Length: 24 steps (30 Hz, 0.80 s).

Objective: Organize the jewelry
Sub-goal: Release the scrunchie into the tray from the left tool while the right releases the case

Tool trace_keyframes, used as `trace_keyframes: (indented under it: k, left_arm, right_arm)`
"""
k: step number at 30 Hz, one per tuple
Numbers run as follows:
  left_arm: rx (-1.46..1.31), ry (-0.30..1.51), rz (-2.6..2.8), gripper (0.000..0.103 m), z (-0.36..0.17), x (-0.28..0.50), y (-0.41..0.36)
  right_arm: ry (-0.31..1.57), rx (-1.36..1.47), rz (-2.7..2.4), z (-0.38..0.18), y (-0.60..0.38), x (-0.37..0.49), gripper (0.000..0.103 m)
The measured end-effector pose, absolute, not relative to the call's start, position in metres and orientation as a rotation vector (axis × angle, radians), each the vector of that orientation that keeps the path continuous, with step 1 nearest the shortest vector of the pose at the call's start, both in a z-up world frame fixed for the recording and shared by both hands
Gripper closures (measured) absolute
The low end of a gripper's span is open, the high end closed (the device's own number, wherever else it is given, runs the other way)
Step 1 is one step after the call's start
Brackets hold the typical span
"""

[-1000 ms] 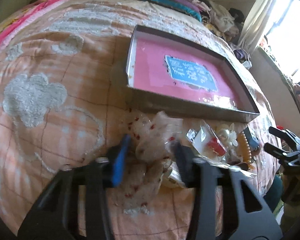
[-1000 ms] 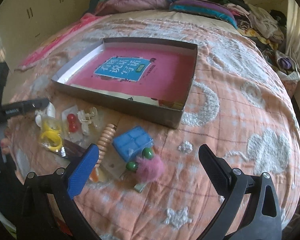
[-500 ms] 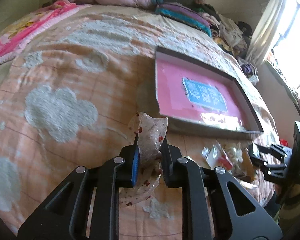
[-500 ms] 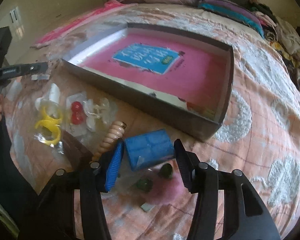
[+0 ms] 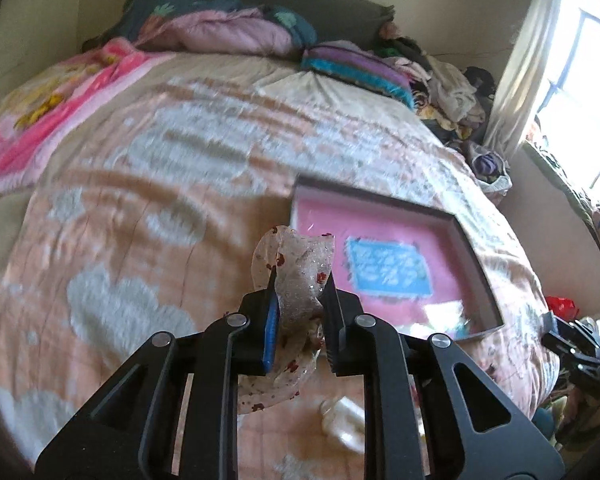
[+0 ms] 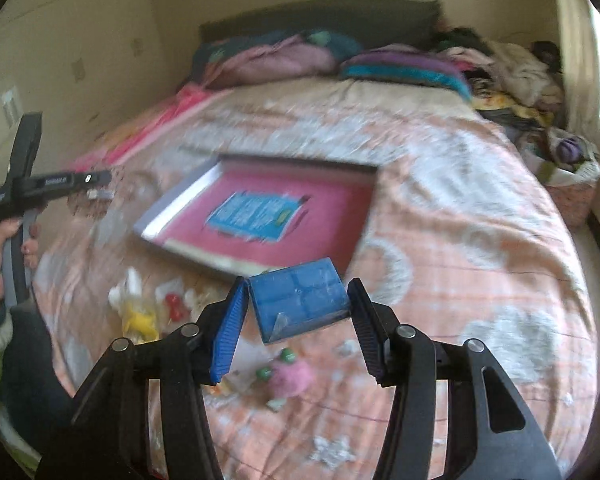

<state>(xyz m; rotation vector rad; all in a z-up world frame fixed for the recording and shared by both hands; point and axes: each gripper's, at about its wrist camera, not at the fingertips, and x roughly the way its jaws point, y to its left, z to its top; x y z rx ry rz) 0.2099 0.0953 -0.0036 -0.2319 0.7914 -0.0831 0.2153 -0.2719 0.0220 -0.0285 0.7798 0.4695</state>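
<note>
My left gripper (image 5: 300, 292) is shut on a sheer white ribbon scrunchie with red dots (image 5: 296, 276), held up above the bed. My right gripper (image 6: 298, 304) is shut on a blue box (image 6: 300, 304), lifted above the bed. The shallow open box with a pink bottom and blue label lies on the bedspread, right of the left gripper (image 5: 476, 256) and beyond the right gripper (image 6: 260, 176). Loose items stay on the bed below the right gripper: a yellow piece (image 6: 140, 318), red beads (image 6: 176, 306), a pink pom-pom with green beads (image 6: 290, 374).
The orange bedspread with white cloud patches (image 5: 148, 200) covers the bed. Pillows and folded quilts (image 5: 228, 32) lie at the head. A pile of clothes (image 5: 452, 92) sits by the window. The other gripper and hand show at the left edge of the right wrist view (image 6: 24, 188).
Both grippers closed on their items and rose from the bed: the left took the scrunchie, the right took the blue box. Both views now look higher over the bed.
</note>
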Motion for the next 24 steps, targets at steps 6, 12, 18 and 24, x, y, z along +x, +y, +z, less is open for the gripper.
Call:
trace_keyframes:
  k: [6, 12, 18, 24]
  left_arm:
    - [-0.211, 0.764, -0.161, 0.092, 0.017, 0.236, 0.067]
    - [-0.169, 0.753, -0.217, 0.090, 0.026, 0.265, 0.038]
    - [-0.142, 0.773, -0.257, 0.090, 0.016, 0.284, 0.016]
    - [-0.112, 0.833, -0.272, 0.086, -0.014, 0.294, 0.007]
  right_arm:
    - [0.720, 0.035, 0.384, 0.049, -0.310, 0.222, 0.053]
    - [0.677, 0.036, 0.355, 0.067, -0.318, 0.232, 0.053]
    - [0.684, 0.068, 0.395, 0.069, -0.300, 0.260, 0.053]
    - [0.724, 0.042, 0.444, 0.055, -0.262, 0.287, 0.053]
